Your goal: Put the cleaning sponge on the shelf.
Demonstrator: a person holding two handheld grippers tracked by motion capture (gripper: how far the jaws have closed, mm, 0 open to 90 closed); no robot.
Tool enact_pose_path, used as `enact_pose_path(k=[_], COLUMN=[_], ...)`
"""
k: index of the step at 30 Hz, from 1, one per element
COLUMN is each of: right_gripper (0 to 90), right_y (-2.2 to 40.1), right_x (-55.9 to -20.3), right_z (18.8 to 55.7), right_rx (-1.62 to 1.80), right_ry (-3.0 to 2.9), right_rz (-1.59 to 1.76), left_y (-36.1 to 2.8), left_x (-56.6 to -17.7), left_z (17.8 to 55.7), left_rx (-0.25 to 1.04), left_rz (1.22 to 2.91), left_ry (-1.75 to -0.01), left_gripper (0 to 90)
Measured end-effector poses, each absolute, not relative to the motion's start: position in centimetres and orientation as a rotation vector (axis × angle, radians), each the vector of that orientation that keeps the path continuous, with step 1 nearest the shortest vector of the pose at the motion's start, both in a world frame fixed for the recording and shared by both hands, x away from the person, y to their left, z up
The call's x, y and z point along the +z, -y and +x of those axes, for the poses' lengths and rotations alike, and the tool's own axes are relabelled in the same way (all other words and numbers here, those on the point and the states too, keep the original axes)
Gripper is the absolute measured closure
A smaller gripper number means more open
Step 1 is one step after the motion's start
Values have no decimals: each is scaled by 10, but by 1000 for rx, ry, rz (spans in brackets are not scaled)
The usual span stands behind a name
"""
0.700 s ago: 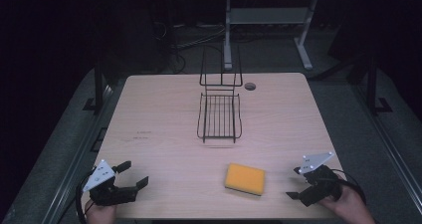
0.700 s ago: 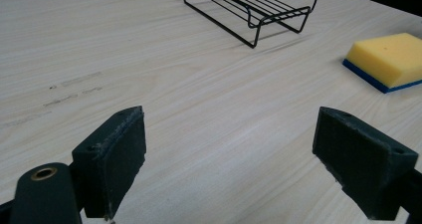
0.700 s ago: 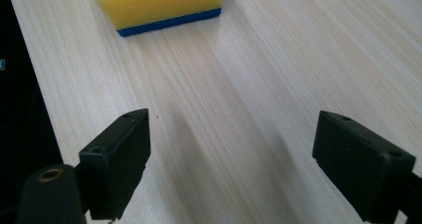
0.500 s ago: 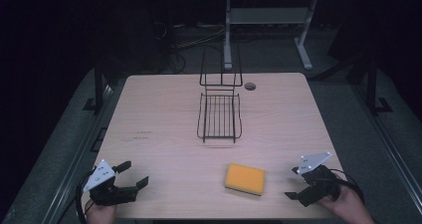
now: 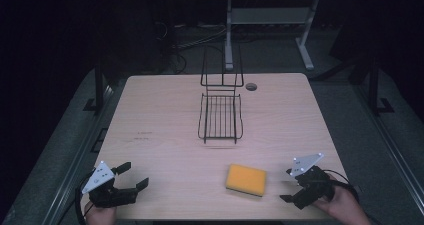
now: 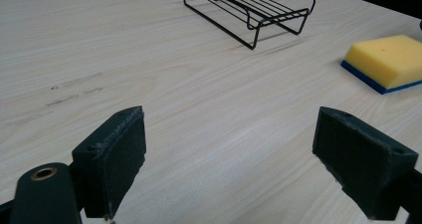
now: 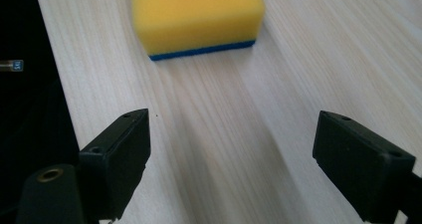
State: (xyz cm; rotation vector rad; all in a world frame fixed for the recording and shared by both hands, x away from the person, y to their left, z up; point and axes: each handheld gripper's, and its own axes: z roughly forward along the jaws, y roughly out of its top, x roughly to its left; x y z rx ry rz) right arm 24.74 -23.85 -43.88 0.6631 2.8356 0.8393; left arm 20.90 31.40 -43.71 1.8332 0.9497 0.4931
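A yellow sponge (image 5: 246,180) with a blue underside lies flat near the table's front edge, right of centre. My right gripper (image 5: 286,186) sits just to its right, open, jaws pointing at the sponge (image 7: 196,17) a short way ahead of them; nothing is between its pads (image 7: 122,157). My left gripper (image 5: 136,173) rests at the front left corner, open and empty. In the left gripper view the gripper (image 6: 231,149) has the sponge (image 6: 385,59) far off to the right.
A black wire rack (image 5: 220,116) stands at mid-table with an upright back section behind it, also seen as the rack (image 6: 249,5). A round cable hole (image 5: 251,86) is near the far edge. The light wood table (image 5: 160,115) ends close behind both hands.
My right gripper has edged slightly left, closer to the sponge. The left gripper, sponge and rack have stayed put.
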Motion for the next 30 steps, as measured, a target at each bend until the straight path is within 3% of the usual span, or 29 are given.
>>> enact_pose_path(k=[30], right_gripper=[148], right_y=[210], right_x=[-427], right_z=[252], right_rx=[831], right_ry=[-2884], right_rz=[542], left_y=[-315], left_x=[-436], left_z=[208], left_rx=[495], left_rz=[1828], left_ry=[-950], left_gripper=[129])
